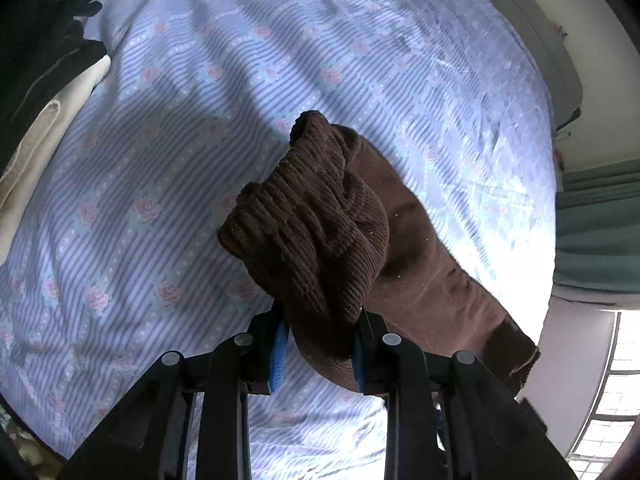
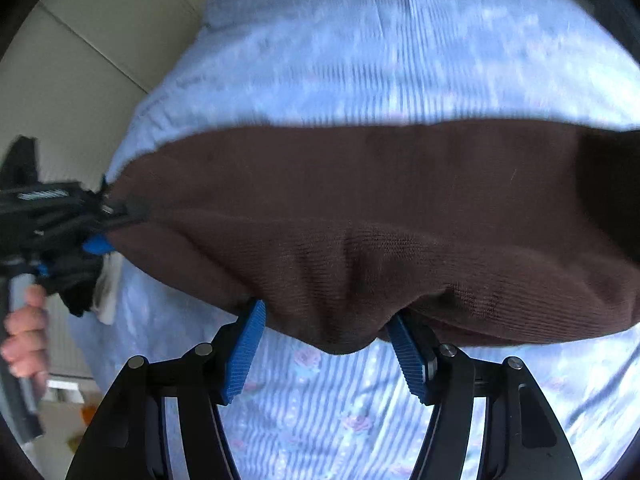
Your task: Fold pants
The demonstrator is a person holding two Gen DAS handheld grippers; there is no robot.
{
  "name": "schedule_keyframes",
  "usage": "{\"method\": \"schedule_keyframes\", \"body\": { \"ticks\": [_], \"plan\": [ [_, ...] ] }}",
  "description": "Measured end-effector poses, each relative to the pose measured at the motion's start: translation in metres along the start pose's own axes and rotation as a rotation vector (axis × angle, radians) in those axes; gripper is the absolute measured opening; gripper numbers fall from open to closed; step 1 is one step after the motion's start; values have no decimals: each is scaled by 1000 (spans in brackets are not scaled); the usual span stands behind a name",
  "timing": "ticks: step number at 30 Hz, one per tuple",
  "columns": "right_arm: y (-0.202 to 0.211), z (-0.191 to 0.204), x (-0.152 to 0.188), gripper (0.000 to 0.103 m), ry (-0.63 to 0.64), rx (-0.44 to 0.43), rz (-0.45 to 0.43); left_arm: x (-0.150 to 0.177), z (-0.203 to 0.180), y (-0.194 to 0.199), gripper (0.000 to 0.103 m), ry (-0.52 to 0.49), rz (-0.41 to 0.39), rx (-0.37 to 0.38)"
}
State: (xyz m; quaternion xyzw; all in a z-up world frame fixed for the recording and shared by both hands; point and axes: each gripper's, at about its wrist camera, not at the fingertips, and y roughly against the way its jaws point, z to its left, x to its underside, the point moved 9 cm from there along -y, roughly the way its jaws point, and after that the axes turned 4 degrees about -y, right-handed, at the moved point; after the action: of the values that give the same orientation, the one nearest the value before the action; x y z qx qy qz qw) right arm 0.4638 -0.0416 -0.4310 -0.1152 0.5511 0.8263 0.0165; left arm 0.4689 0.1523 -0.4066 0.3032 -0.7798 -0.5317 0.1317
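The brown knit pants (image 1: 320, 240) hang above a bed with a blue striped rose-print sheet (image 1: 160, 160). My left gripper (image 1: 320, 336) is shut on a bunched ribbed end of the pants, and a smooth leg trails off to the lower right. In the right wrist view the pants (image 2: 360, 220) stretch as a wide band across the frame. My right gripper (image 2: 326, 332) has its blue pads around the lower edge of the band, jaws fairly wide. The left gripper (image 2: 100, 220) also shows there at the left, holding the pants' end.
A pile of black (image 1: 44, 48) and cream (image 1: 52, 120) clothes lies at the bed's left edge. A grey headboard (image 1: 560, 60) and a wall bound the far right. A green curtain (image 1: 592, 232) and a window (image 1: 612, 380) are at the right. Pale floor (image 2: 80, 60) lies left of the bed.
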Motion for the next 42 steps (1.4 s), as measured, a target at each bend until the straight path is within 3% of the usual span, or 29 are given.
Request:
{"method": "schedule_keyframes", "body": {
  "ticks": [3, 9, 10, 11, 13, 19, 23, 26, 27, 28, 29, 32, 35, 39, 42],
  "plan": [
    [-1, -4, 10, 62, -36, -17, 20, 2, 6, -2, 27, -5, 0, -7],
    [43, 17, -14, 57, 2, -63, -130, 0, 16, -5, 27, -4, 8, -10],
    [40, 16, -17, 49, 12, -47, -129, 0, 17, -4, 27, -7, 11, -8],
    [30, 10, -18, 33, 22, -1, -104, 1, 17, -4, 27, -11, 17, -4],
    [18, 3, -12, 24, 5, 10, -37, 3, 20, -4, 27, -16, 31, 3],
    [14, 9, 33, 20, -34, -15, 68, 19, 50, -6, 27, -22, 66, -25],
    [-7, 2, 44, 19, 4, 39, 108, 31, 69, -25, 33, 7, 123, -37],
    [-8, 1, 50, 29, 31, 69, 148, 34, 76, -25, 55, -35, 130, -121],
    [-4, -2, 56, 34, 50, 102, 169, 35, 76, -20, 58, -69, 126, -150],
    [-3, -1, 60, 46, 62, 118, 159, 37, 75, -14, 58, -100, 119, -169],
    [9, -3, 62, 56, 81, 125, 129, 38, 74, -8, 59, -137, 112, -190],
    [44, -10, 59, 69, 77, 120, 34, 55, 65, 18, 64, -260, 93, -252],
    [92, -36, 46, 71, 45, 174, -93, 85, 31, 38, 64, -441, 73, -283],
    [153, -85, 14, 76, 13, 305, -290, 114, -35, 42, 64, -584, 4, -235],
    [186, -133, -11, 82, -38, 375, -386, 130, -85, 31, 64, -657, -23, -184]
  ]
}}
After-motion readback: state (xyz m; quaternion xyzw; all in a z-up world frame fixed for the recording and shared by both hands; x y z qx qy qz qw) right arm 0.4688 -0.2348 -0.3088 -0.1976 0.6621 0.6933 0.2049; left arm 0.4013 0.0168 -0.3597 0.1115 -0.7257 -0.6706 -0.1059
